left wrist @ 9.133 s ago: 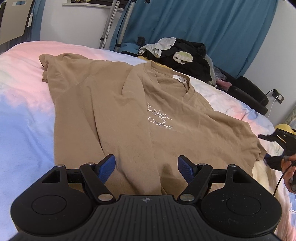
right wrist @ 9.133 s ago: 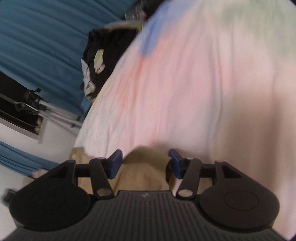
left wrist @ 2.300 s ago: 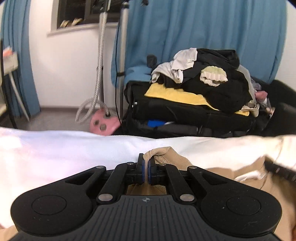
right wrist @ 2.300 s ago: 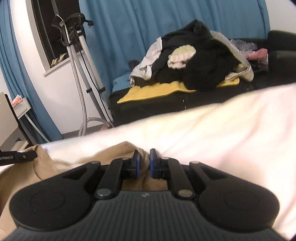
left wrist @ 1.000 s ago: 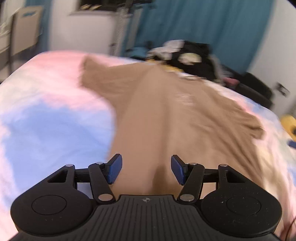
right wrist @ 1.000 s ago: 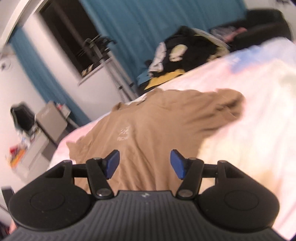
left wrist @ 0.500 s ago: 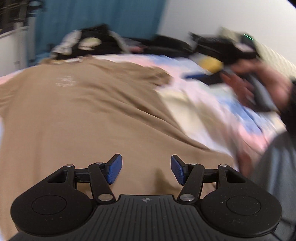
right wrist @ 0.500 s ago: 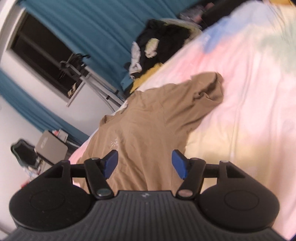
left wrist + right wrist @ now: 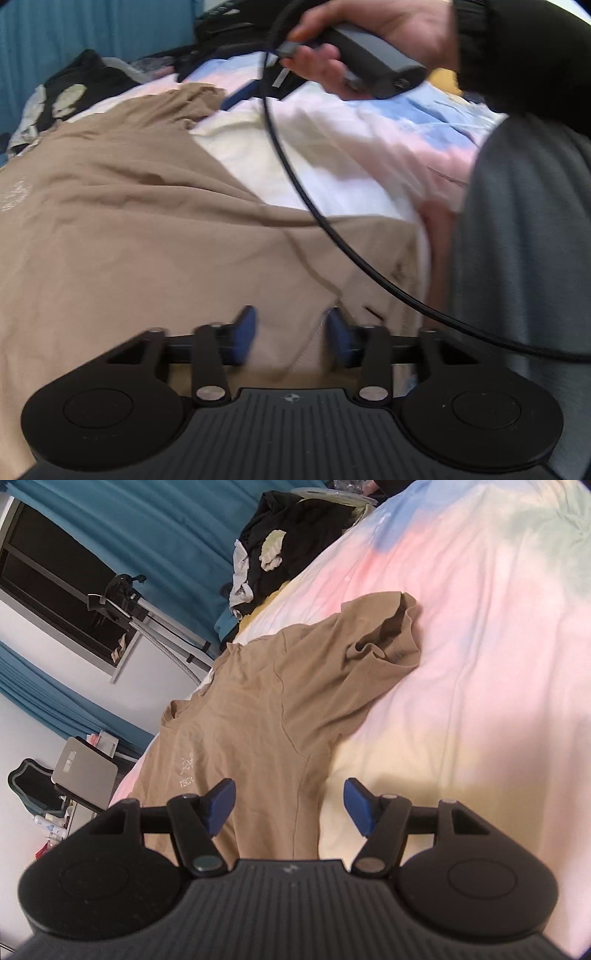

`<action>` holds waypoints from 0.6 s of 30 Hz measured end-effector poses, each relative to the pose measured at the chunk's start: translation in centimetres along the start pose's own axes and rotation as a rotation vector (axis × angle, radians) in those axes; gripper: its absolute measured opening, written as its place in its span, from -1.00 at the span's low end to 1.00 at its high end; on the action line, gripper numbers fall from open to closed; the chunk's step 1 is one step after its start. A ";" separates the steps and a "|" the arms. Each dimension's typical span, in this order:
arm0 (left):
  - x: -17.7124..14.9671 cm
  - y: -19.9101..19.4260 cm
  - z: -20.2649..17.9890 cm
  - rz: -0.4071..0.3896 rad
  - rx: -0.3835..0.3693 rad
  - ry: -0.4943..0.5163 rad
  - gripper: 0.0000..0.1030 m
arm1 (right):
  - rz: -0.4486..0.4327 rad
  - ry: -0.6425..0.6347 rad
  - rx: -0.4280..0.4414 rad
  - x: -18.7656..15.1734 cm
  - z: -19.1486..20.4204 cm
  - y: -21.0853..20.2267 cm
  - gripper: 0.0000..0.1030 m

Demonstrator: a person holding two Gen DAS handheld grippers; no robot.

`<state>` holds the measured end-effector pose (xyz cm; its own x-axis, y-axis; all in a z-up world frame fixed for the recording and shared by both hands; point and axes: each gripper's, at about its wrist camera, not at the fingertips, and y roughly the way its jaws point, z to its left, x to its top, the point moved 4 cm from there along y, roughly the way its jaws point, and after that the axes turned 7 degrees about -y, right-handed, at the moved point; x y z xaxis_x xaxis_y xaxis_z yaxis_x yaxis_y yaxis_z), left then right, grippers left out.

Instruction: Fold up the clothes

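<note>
While closing, left gripper (image 9: 291,334) jaws straddle hem corner of tan T-shirt (image 9: 147,229), not yet pinching. Right gripper (image 9: 288,806) jaws open over shirt's side edge on bed (image 9: 480,664).

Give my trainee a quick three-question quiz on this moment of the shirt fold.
1. True or false: the shirt lies front up, print showing.
2. The left gripper is closing on: A) the sleeve, B) the collar, C) the hem corner?
3. What lies between the pads of the right gripper?

Key:
1. True; the white print faces up.
2. C; the pads do not yet press the cloth.
3. The shirt's side edge and bare sheet; jaws open, nothing gripped.
</note>
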<state>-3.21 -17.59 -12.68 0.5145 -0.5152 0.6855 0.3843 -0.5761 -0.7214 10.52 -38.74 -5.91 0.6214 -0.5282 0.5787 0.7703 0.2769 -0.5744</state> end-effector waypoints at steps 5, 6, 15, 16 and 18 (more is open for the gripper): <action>1.6 -2.7 1.4 -0.086 -0.034 -0.075 -0.91 | -0.003 -0.010 -0.022 0.0 -0.2 -0.2 0.33; 1.7 -3.4 1.4 -0.095 -0.047 -0.081 -0.91 | -0.005 -0.010 -0.025 0.0 -0.2 -0.3 0.33; 0.1 -3.4 2.2 0.100 -0.081 -0.148 -0.91 | -0.028 -0.009 -0.068 -0.1 -0.7 -1.4 0.34; -0.2 -2.8 2.0 0.128 -0.070 -0.139 -0.91 | -0.030 -0.009 -0.069 -0.1 -0.7 -1.4 0.34; -0.4 -2.0 1.8 0.166 -0.052 -0.127 -0.90 | -0.037 -0.007 -0.066 0.0 -0.6 -1.5 0.34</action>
<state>-2.81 -15.08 -11.72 0.6609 -0.5238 0.5374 0.2475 -0.5239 -0.8150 9.23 -39.61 -5.40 0.5935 -0.5314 0.6044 0.7820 0.2031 -0.5893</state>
